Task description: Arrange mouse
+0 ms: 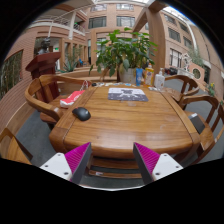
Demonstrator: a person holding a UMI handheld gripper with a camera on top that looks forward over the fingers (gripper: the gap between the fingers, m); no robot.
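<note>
While the mouse (pixel 82 114) lies untouched on the wooden table (pixel 125 130), the job of arranging it looks barely begun. It is a dark, rounded shape resting on the tabletop toward the left side, beyond the fingers and well apart from them, nearer the left finger's line than the right's. Nothing grips it, and whether it points any particular way is too small to tell. The gripper (pixel 112 158) hangs short of the table's near edge with its fingers spread wide, a broad gap between the two pink pads (pixel 77 158), and nothing held between them. So, as a judgement, what is left is nearly everything: the approach across the near edge, the closing on the mouse, and the move to wherever it is meant to sit. That place is not marked by anything plain here. A flat printed sheet or mat (pixel 127 94) lies near the middle of the table farther back, and a red and white item (pixel 72 97) sits behind the mouse by the left edge; either might be a reference for placing, though that is a guess. Potted plants (pixel 122 52) stand at the far end, wooden chairs (pixel 42 98) ring the table, and brick buildings (pixel 120 20) rise behind.
</note>
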